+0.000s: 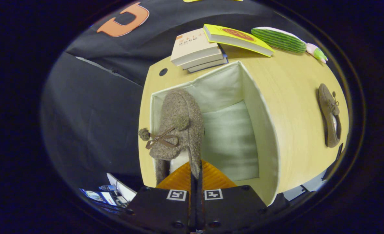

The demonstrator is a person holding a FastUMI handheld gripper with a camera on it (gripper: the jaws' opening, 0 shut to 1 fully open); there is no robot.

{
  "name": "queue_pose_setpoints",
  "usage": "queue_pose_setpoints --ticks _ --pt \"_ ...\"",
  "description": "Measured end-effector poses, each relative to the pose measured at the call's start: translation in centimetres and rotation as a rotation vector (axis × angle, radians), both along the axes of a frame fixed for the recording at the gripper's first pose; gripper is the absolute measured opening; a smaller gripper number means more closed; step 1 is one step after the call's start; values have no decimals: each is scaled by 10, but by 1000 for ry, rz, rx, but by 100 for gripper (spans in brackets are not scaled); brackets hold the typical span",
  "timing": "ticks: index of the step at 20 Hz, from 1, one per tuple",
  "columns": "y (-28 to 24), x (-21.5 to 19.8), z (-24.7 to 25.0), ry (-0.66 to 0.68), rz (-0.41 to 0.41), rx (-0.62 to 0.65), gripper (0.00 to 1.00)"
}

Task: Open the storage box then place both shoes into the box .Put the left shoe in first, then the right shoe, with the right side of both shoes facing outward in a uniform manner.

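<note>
**Shoe held over the open box**

Pale wooden tabletop (296, 130) against black cloth, carrying everything. Fuzzy grey-brown shoe (179, 126) with a thin brown lace bow and two pom-poms, toe pointing away, heel rim pinched between both fingers of the gripper (196, 177), closed tight on it. Hanging over the left half of the open storage box (263, 130), close along its left wall; whether touching the floor of the box, cannot tell. Cream fabric lining inside, right half of the floor bare and free. Tall right wall standing between that room and the open tabletop beyond. Second shoe (330, 115), same fuzzy brown with a bow, lying on the table well right of the box, near the table's right edge. Just beyond the far wall, stacked books (197, 50); right of them a yellow book (237, 39) and a green ribbed plush toy (280, 39).
</note>
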State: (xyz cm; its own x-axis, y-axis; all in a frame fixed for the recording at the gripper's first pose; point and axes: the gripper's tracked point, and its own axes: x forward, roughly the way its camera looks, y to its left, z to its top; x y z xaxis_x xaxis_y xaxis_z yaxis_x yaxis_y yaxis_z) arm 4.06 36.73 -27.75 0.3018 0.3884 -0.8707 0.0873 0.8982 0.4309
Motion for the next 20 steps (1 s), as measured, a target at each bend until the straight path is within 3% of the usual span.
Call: queue_pose_setpoints --ticks 5,7,8,10,14,20 --pt "6 4 -9 8 -10 23 14" --pt "10 7 -2 -21 -8 55 25" --pt "11 10 0 -35 -3 62 45" --pt "8 12 5 -54 2 59 76" --pt "-6 9 28 -124 26 36 87" --pt "-36 -10 92 -222 49 64 87"
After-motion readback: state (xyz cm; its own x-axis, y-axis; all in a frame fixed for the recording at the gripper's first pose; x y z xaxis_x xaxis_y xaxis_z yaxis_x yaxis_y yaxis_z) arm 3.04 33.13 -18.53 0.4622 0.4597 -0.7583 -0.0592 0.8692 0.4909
